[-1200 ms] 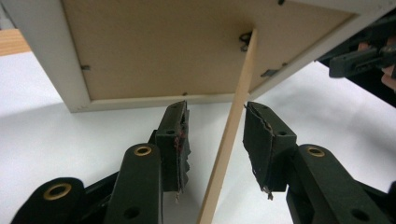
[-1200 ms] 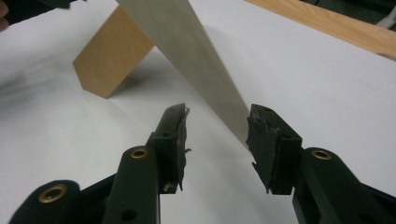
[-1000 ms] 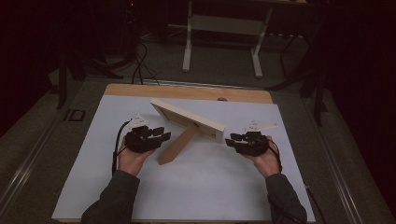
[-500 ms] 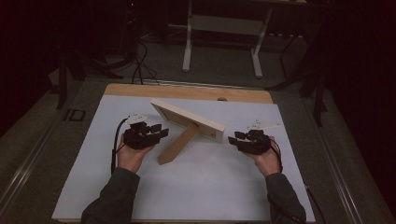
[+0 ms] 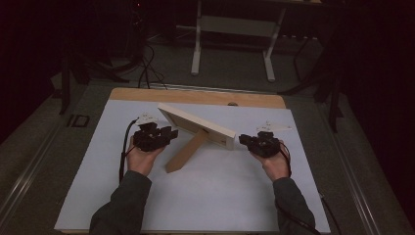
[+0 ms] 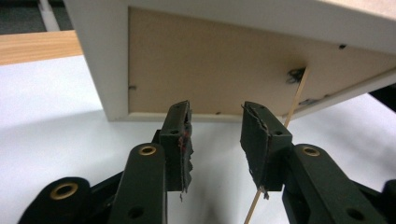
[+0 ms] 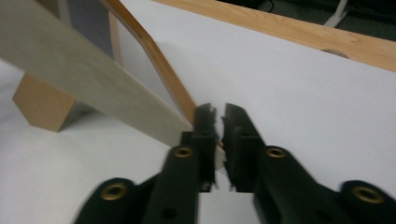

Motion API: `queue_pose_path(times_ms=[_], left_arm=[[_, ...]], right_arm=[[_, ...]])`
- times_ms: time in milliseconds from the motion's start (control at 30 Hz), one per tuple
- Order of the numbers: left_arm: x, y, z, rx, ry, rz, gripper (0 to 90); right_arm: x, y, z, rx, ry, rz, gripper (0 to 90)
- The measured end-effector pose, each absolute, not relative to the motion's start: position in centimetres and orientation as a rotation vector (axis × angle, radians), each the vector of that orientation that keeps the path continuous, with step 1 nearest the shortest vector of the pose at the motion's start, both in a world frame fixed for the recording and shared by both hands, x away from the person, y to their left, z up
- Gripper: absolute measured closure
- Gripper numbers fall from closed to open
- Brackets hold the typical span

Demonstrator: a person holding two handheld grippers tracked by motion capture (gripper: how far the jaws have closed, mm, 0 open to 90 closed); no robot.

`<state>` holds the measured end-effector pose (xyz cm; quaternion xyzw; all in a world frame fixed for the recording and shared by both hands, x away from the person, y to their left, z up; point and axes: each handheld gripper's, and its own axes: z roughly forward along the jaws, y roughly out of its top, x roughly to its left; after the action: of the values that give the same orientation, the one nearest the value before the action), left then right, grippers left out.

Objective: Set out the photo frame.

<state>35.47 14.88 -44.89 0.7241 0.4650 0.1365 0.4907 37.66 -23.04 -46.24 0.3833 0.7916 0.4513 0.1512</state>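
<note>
A white picture frame (image 5: 195, 125) stands tilted on the white mat, propped by its tan wooden leg (image 5: 186, 152). My left gripper (image 5: 171, 133) is at the frame's left end. In the left gripper view its jaws (image 6: 215, 116) are open on bare mat, having just closed a little, with the frame's brown back (image 6: 210, 60) just beyond them. My right gripper (image 5: 243, 139) sits at the frame's right end. Its jaws (image 7: 218, 112) have just closed to a thin slit that holds nothing, and the frame's corner (image 7: 93, 88) lies against the left jaw. The leg (image 7: 42, 105) stands farther back.
The white mat (image 5: 220, 196) covers a wooden table whose bare strip (image 5: 195, 95) shows at the back. Behind the table a white metal stand (image 5: 235, 29) and cables (image 5: 147, 63) are on the dark floor. A cable (image 5: 125, 147) trails from the left gripper.
The right gripper's jaws have come together from a wider gap. The left gripper's jaws have narrowed slightly. Both hands and the frame stay where they were.
</note>
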Motion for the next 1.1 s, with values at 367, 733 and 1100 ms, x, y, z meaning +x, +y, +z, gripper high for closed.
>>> queue_pose_path(times_ms=[367, 733, 1100], left_arm=[[36.9, 14.4, -44.6, 1.783, 1.166, 0.369, 88.8], [37.7, 13.6, -44.6, 1.799, 1.175, 0.375, 90.0], [38.0, 12.7, -44.4, 1.811, 1.164, 0.376, 90.0]], right_arm=[[38.2, -21.8, -46.1, 1.122, 2.268, 1.286, 89.7], [38.8, -20.9, -46.0, 1.132, 2.271, 1.328, 89.7], [38.9, -20.2, -45.7, 1.099, 2.291, 1.326, 89.7]])
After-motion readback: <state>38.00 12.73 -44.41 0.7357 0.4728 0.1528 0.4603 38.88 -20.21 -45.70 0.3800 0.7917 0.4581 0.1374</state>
